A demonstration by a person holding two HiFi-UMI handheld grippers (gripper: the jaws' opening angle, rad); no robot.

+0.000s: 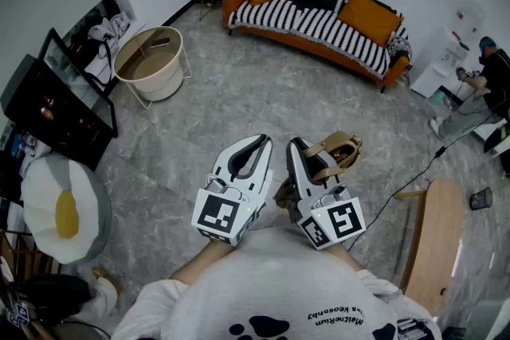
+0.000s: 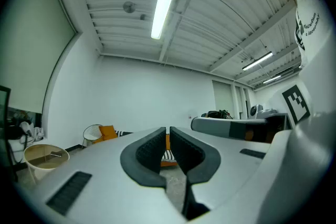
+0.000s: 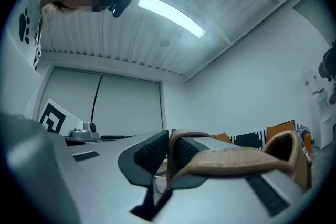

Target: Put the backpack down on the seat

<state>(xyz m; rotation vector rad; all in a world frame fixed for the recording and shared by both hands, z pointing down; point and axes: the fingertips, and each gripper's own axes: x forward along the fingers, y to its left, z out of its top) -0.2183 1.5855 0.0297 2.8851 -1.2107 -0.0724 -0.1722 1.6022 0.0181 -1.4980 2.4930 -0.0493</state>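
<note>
The right tool is clamped on a tan strap, which the right gripper view shows pinched between the dark ribbed pads and looping out over the far jaw; I take it for the carrying strap of the backpack, gripped there because a flat woven band is the one part narrow enough for the jaws; the bag's body cannot be made out, and is probably hanging under the tools close to the person's front, where only a brownish scrap shows between them.

The left tool is drawn together on nothing; in its own view just a thin slit parts the pads, with the far room visible through it; it is held level beside the right one, apparently in reserve.

The likely seat is the sofa at the far side of the room, well apart from the tools across bare grey, marble-patterned floor; it has an orange frame, a black-and-white striped throw and plump orange cushions; soft, broad and low, it should take a slumping bag easily.

The strap looks matte and pliant, thick at the edges, curved into a stiff loop; such a band may slide through smooth jaws, which would explain the tight grip.
</note>
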